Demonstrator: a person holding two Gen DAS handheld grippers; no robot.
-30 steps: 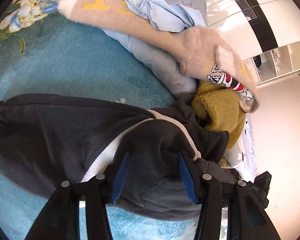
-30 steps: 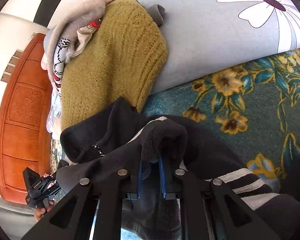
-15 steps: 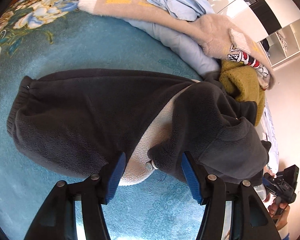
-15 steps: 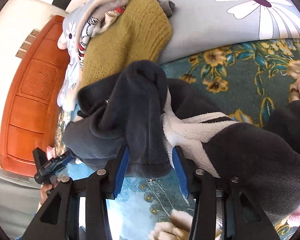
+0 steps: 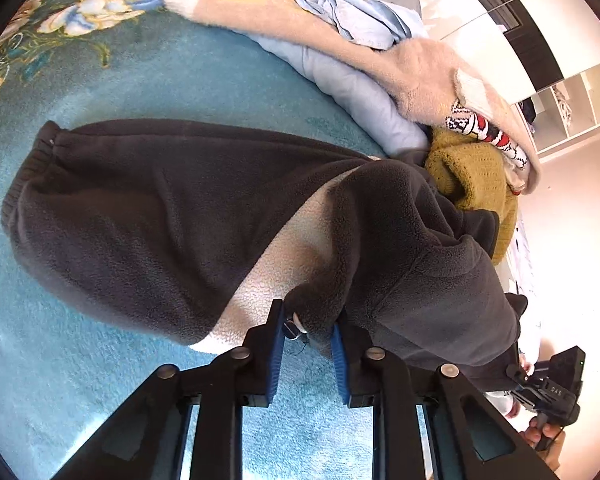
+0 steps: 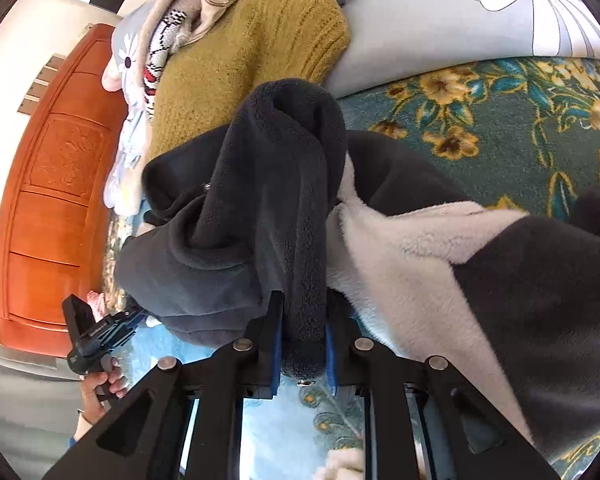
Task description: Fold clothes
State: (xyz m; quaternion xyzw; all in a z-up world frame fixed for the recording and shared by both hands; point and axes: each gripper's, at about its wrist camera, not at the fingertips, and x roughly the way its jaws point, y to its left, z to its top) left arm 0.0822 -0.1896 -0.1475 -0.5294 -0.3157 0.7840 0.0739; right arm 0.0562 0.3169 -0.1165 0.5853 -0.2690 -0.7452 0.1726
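A dark grey fleece jacket with a cream stripe lies folded over on the teal floral bedspread. My left gripper is shut on a fold of the jacket's edge by the zipper pull. In the right wrist view the same jacket fills the middle. My right gripper is shut on a thick dark fold of it. The other gripper's handle shows in each view, held in a hand.
A pile of clothes lies behind the jacket: a mustard knit sweater, a beige fluffy garment, light blue cloth. A grey quilt with white flowers is behind. A wooden cabinet stands at left.
Both grippers were open around the jacket half a second ago; both have since closed on folds of it. The jacket lies more spread out than a second ago.
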